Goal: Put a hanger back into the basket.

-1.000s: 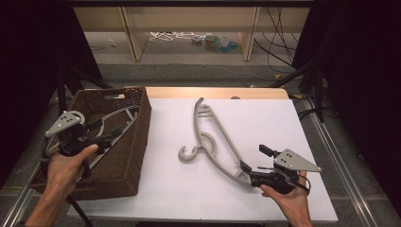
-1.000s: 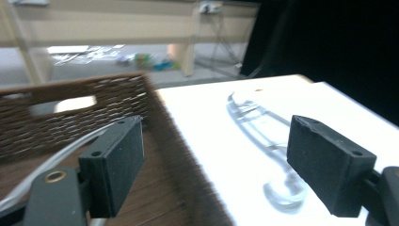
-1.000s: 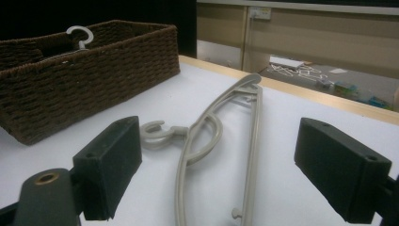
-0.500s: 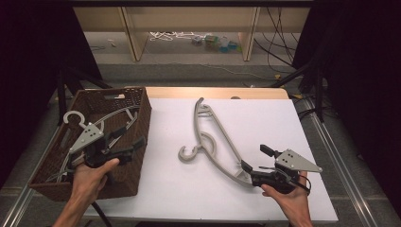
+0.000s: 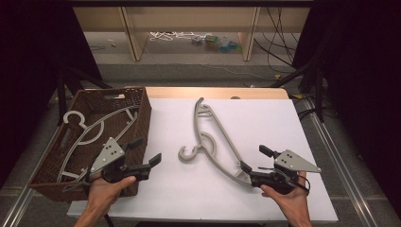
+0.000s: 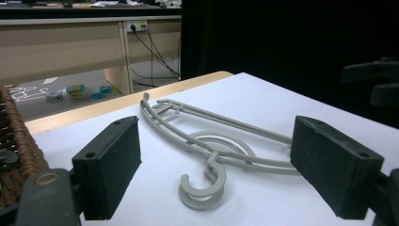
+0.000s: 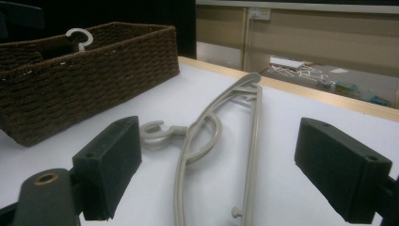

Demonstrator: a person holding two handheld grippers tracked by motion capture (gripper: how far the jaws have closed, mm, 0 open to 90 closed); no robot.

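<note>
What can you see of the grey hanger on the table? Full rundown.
The grey hanger looks like matte plastic, maybe two nested together. It lies flat on the white tabletop, between the wicker basket and the right gripper. Its hook points toward the basket side, with a round loop at the neck. One arm end reaches the far table edge; the other lies between the right gripper's open jaws. Contact cannot be told.

Bare white table (image 5: 265, 118) lies open ahead of both grippers — only the grey hangers (image 5: 215, 139) sprawl between them, with the wicker basket (image 5: 142, 113) walling off the left gripper's (image 5: 144, 156) outer side.
</note>
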